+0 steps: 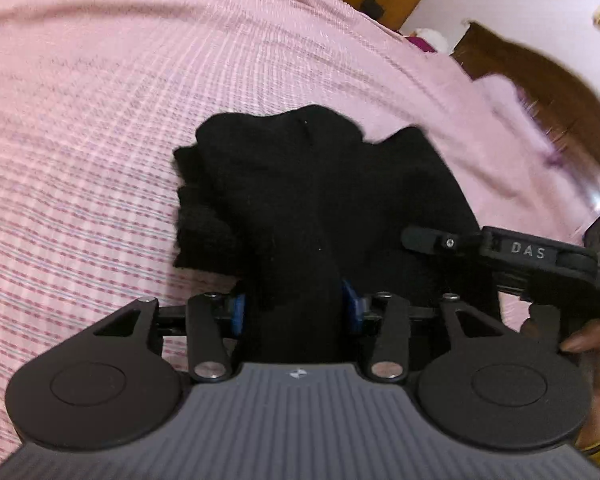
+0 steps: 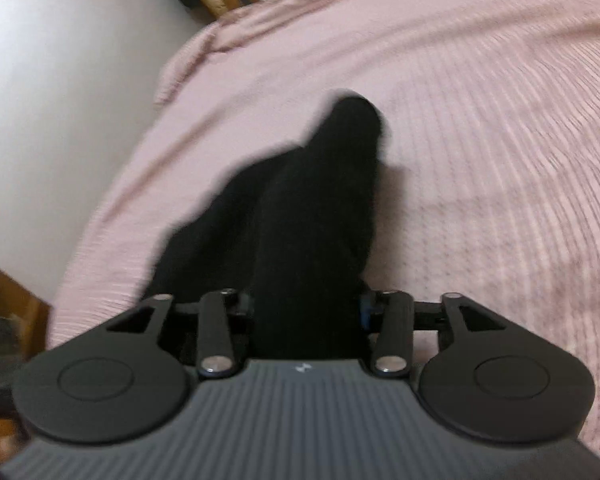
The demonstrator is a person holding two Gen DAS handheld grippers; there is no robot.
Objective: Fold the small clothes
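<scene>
Left-wrist and right-wrist views of one fold in progress on the pink bedspread (image 1: 100, 128). My left gripper (image 1: 296, 306) stands about half open, its blue pads (image 1: 239, 312) pressed against a bunched band of the black garment (image 1: 300, 184) that runs up between them; I read this as a grip on gathered cloth. My right gripper (image 2: 306, 308) shows the same arrangement on its own edge of the garment (image 2: 316, 208), jaws part-way open with dark fabric filling the gap, though blur leaves the contact less certain. In the left view the right gripper also enters from the right, beside the garment's near right side.

The garment lies on the middle of the bed, its near edge raised into both grippers, its far part resting in loose folds. I judge it soft, light and limp: it sags and will not keep a crease unaided. The best hold is at the two near corners, keeping the edge taut between them.
</scene>
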